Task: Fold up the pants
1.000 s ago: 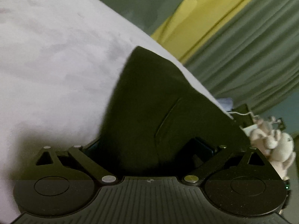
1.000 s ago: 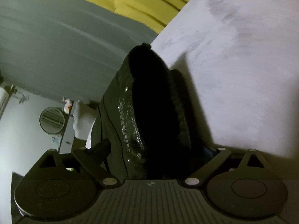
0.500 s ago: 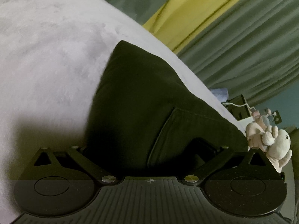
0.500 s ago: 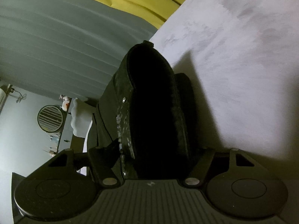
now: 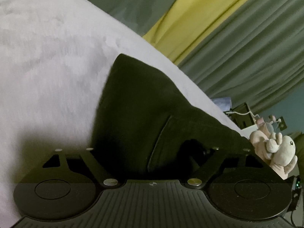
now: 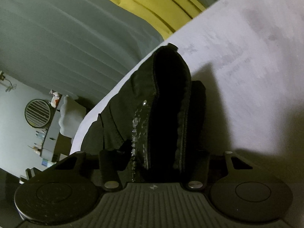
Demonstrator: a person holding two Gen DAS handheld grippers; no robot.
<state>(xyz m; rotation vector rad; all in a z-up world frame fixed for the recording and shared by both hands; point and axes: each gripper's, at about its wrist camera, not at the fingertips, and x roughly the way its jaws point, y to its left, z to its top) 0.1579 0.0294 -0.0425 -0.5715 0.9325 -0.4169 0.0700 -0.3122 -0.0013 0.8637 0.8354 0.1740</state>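
Black pants [image 5: 136,106] lie on a pale lilac bed surface [image 5: 47,66]. In the left wrist view the cloth fills the space between the fingers of my left gripper [image 5: 152,152], with a pocket seam running up from it; the fingertips are hidden in the fabric. In the right wrist view the pants [image 6: 167,98] bunch up with the waistband opening facing the camera, and a shiny strip shows along the edge. My right gripper [image 6: 157,157] is closed on this bunched waistband; its fingertips are hidden too.
Grey-green and yellow curtains [image 5: 218,28] hang behind the bed. A plush toy [image 5: 277,150] sits at the right past the bed edge. A round vent [image 6: 37,113] and a shelf with small items show at the left in the right wrist view.
Both grippers have moved with the pants held; more bed shows behind the cloth. The right gripper's linkage has closed tighter on the waistband. The plush toy has shifted in the left view.
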